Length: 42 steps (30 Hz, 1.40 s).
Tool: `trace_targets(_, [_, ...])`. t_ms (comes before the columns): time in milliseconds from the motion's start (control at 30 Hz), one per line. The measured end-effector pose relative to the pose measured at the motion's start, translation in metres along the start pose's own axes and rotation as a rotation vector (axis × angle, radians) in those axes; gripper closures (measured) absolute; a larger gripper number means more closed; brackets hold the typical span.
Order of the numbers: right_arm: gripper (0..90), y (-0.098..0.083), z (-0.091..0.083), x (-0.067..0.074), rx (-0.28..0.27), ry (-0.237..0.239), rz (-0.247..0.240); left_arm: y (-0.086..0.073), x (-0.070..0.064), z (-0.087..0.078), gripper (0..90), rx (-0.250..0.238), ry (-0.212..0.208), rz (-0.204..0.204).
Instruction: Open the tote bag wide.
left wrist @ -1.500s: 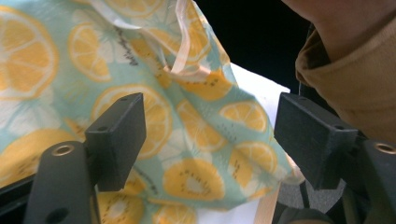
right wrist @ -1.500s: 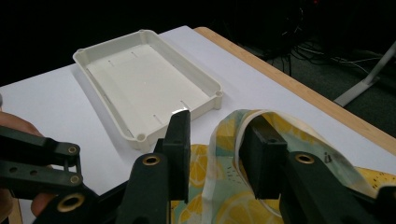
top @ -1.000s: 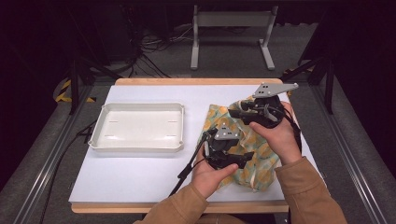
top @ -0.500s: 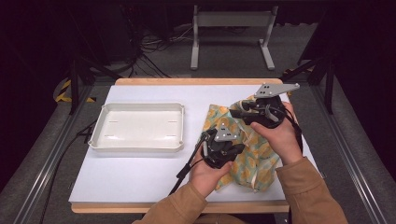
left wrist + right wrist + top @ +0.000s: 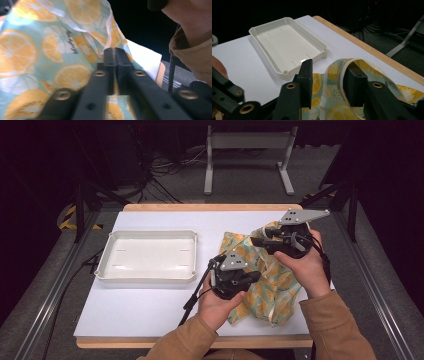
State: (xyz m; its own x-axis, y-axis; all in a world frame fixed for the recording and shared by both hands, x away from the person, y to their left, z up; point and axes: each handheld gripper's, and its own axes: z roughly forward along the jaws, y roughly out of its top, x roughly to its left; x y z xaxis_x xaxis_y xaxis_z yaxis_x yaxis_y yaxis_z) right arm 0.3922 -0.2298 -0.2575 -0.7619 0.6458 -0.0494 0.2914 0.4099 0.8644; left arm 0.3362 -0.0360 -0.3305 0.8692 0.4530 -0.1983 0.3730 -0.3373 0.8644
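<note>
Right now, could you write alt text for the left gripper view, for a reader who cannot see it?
The left gripper's two black jaws stand pressed together, rising from the bottom, against a crumpled pale-blue cloth printed with orange slices. At the right are a tan sleeve and a corner of the white table.

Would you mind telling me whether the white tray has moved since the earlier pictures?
No. The white tray sits in the same spot on the table, its far rim as close to the table's wooden far edge as before, left of the lemon-print cloth.
</note>
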Motion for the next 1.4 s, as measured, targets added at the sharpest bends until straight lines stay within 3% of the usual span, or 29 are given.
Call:
trace_targets(67, [62.9,0.001,0.000,0.001,-0.004,0.000,-0.002,0.000,-0.003,0.007,49.9,0.006,0.016,-0.011])
trace_targets(100, [62.9,0.001,0.000,0.002,-0.005,0.002,-0.004,0.000,-0.004,0.009,49.9,0.007,0.029,-0.016])
trace_targets(167, [62.9,0.002,0.000,0.003,-0.006,0.000,-0.008,0.000,-0.006,0.013,32.3,0.013,0.071,-0.033])
trace_targets(267, [62.9,0.002,0.000,0.002,-0.009,0.001,-0.007,0.001,-0.008,0.019,16.0,0.030,0.127,-0.038])
trace_targets(367, [62.9,0.001,0.001,0.003,-0.010,0.000,-0.007,0.001,-0.009,0.026,14.0,0.034,0.125,-0.046])
trace_targets(467, [62.9,0.002,0.002,0.004,-0.013,-0.001,-0.010,0.000,-0.009,0.033,20.6,0.049,0.116,-0.049])
trace_targets(633, [62.9,0.002,0.001,0.006,-0.018,0.000,-0.012,0.000,-0.008,0.036,45.4,0.062,0.129,-0.040])
trace_targets(767, [62.8,0.001,0.000,0.006,-0.020,0.001,-0.014,-0.001,-0.008,0.036,52.8,0.073,0.125,-0.036])
trace_targets(1000, [62.8,-0.001,-0.002,0.004,-0.027,-0.001,-0.011,-0.009,-0.002,0.037,55.6,0.116,0.093,-0.062])
trace_targets(1100, [62.8,-0.001,-0.002,0.004,-0.031,-0.002,-0.011,-0.011,-0.001,0.039,63.8,0.131,0.081,-0.060])
trace_targets(1233, [62.8,-0.001,-0.002,0.004,-0.031,-0.002,-0.013,-0.011,-0.001,0.037,83.0,0.139,0.069,-0.041])
trace_targets(1400, [62.8,-0.002,-0.001,0.003,-0.029,-0.003,-0.010,-0.010,-0.002,0.035,88.4,0.133,0.060,-0.018])
